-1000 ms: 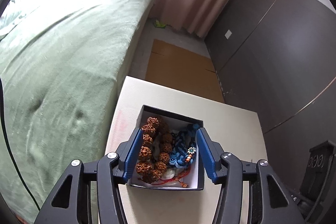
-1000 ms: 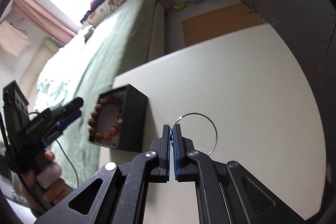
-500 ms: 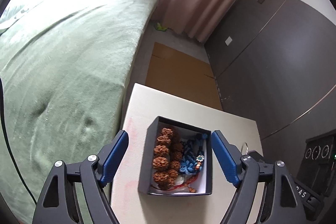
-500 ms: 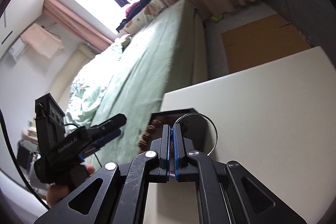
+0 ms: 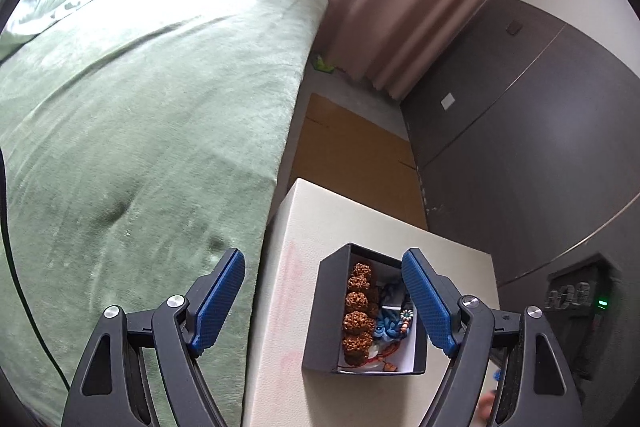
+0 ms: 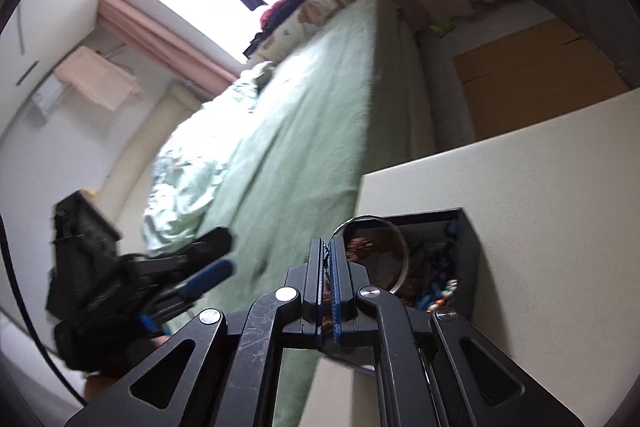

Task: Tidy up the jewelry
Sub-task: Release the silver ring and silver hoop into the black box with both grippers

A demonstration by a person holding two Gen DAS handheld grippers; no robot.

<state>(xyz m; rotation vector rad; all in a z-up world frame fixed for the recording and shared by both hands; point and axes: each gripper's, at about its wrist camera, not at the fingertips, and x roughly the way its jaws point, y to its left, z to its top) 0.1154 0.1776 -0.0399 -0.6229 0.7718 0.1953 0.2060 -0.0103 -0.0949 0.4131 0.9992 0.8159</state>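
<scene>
Since the earlier frame we had carried the ring (image 6: 394, 255), pinched in our right gripper (image 6: 328, 267), over the box (image 5: 320, 311) of beads (image 5: 357, 311), left gripper (image 5: 324, 307) wide open; release remained.

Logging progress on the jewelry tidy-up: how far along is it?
Done: the brown bead bracelet and blue jewelry already lie in the black box. In hand: the right hand-held gripper pinches a silver bangle above the box. Left: releasing it inside. The left hand-held gripper is open.
</scene>
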